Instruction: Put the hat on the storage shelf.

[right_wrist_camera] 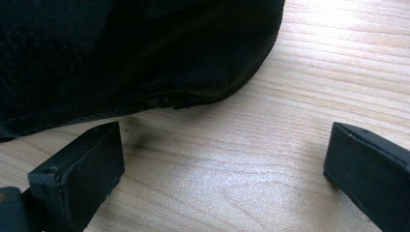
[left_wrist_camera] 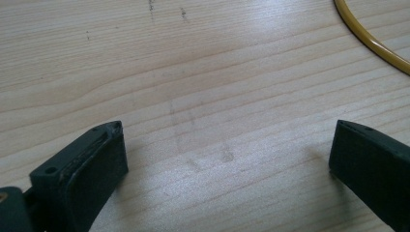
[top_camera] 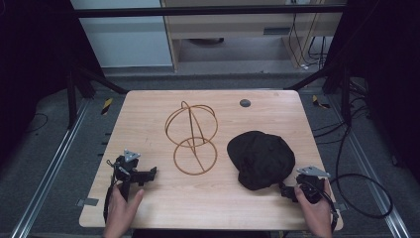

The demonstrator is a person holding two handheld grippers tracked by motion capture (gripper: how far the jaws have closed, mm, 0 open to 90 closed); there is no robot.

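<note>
A black cap lies on the right half of the wooden table; its dark fabric and seam sit just beyond my right gripper, whose jaws are wide apart over bare wood. In the high view the right gripper rests at the cap's near right edge, held by a hand. A brass-coloured wire stand of rings stands mid-table. My left gripper rests near the front left, open, its jaws spread over bare wood with a curve of the wire ring at the upper right.
A small dark round disc sits near the table's far edge. Black cables trail off the right side. Metal frame rails run along both sides of the table on the grey floor.
</note>
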